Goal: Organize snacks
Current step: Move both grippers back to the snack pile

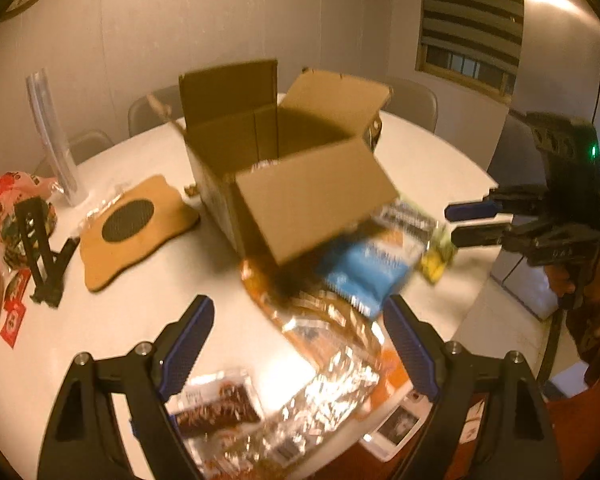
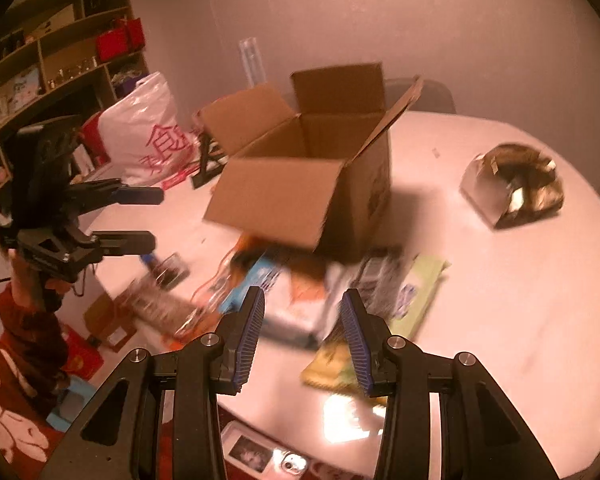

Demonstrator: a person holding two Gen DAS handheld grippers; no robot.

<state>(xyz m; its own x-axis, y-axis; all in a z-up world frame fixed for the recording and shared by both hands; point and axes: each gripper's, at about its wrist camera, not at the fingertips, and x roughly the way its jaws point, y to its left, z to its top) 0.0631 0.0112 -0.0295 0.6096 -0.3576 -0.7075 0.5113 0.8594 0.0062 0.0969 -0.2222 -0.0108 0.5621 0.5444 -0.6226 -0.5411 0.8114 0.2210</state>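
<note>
The left gripper (image 1: 298,344) is hovering with its jaws spread wide and nothing between them, above a crinkled foil packet (image 1: 332,364) that is blurring into glare. At its 7 o'clock a dark chocolate-coloured packet (image 1: 220,404) is lying partly cut off behind a finger. At 1 o'clock a blue snack bag (image 1: 366,270) is smearing with motion, its print unreadable, its upper edge hiding under the front flap of the open cardboard box (image 1: 284,168) at 12 o'clock on the white table (image 1: 112,320).

The right gripper (image 2: 302,336) is also hanging spread and empty, over the same blurred pile; a green packet (image 2: 414,292) is lying at its 2 o'clock. The box interior is showing too little to tell its contents.
</note>
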